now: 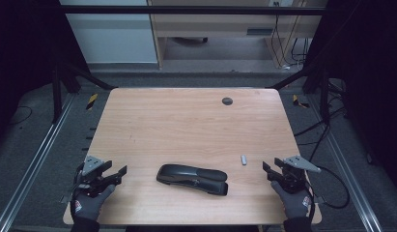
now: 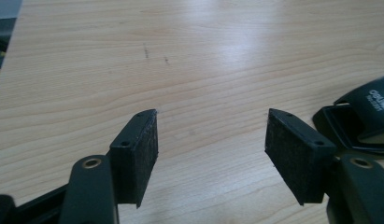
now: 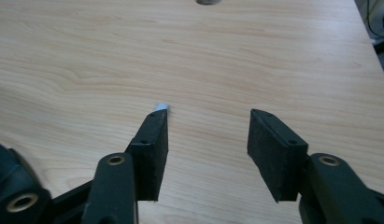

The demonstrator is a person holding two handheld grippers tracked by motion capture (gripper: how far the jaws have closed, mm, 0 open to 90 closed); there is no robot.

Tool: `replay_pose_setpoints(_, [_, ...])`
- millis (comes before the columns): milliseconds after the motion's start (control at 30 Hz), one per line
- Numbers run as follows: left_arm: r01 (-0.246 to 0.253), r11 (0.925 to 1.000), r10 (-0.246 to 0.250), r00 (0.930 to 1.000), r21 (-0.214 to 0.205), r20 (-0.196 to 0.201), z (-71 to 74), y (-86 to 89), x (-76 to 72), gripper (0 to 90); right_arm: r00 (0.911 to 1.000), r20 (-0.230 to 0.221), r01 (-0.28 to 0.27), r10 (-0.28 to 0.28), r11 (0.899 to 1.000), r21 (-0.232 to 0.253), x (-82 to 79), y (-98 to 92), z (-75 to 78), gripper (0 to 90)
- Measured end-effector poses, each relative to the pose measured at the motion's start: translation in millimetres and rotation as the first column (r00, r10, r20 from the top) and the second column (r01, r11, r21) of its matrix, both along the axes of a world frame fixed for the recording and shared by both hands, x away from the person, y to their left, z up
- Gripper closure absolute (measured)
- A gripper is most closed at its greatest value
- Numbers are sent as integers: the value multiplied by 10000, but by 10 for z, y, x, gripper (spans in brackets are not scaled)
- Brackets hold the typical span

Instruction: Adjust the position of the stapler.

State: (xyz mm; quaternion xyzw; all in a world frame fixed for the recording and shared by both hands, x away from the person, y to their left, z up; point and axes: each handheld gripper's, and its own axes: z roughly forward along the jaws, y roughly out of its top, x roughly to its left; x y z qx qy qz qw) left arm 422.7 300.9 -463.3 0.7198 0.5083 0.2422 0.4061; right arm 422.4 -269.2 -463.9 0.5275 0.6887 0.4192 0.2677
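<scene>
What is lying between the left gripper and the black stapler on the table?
Nothing visible. Only bare table lies between the open left gripper and the stapler. The small strip of staples lies on the stapler's other side, near the right gripper.

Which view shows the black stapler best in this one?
The high view: the whole stapler lies on the table between the two open grippers, touching neither. The left gripper view catches just one end of it at the right edge. The right gripper view shows a small silver piece instead.

overhead forward-down, claw cameras close (shared stapler (image 1: 192, 179))
</scene>
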Motion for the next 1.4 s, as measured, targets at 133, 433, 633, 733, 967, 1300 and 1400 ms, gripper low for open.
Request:
replay_pose_setpoints(133, [41, 10000, -40, 9999, 53, -110, 2, -29, -15, 356, 9989, 219, -404, 406, 9991, -137, -55, 125, 33, 538])
replay_pose_setpoints(433, [341, 9994, -340, 9993, 19, -147, 7, -67, -31, 383, 9908, -13, -1354, 1354, 9908, -73, -138, 403, 69, 720])
replay_pose_setpoints(633, [506, 9987, -504, 9985, 100, -191, 5, -95, -38, 415, 9790, -347, -2010, 2011, 9796, 64, -188, 551, 57, 823])
replay_pose_setpoints(733, [480, 9988, -480, 9986, -5, -220, -8, -89, -33, 428, 9721, -438, -2300, 2304, 9731, 127, -216, 620, 42, 862])
replay_pose_setpoints(967, [385, 9992, -386, 9992, -78, -63, 13, -74, -50, 450, 9565, -698, -2828, 2834, 9590, 184, -267, 747, -6, 900])
replay_pose_setpoints(1300, [280, 9996, -280, 9996, -4, -30, 17, -73, -54, 434, 9213, -1207, -3702, 3697, 9287, 188, -328, 964, -117, 900])
replay_pose_setpoints(1400, [291, 9996, -291, 9996, 22, -36, 16, -74, -53, 426, 9150, -1261, -3838, 3834, 9232, 214, -336, 997, -131, 900])
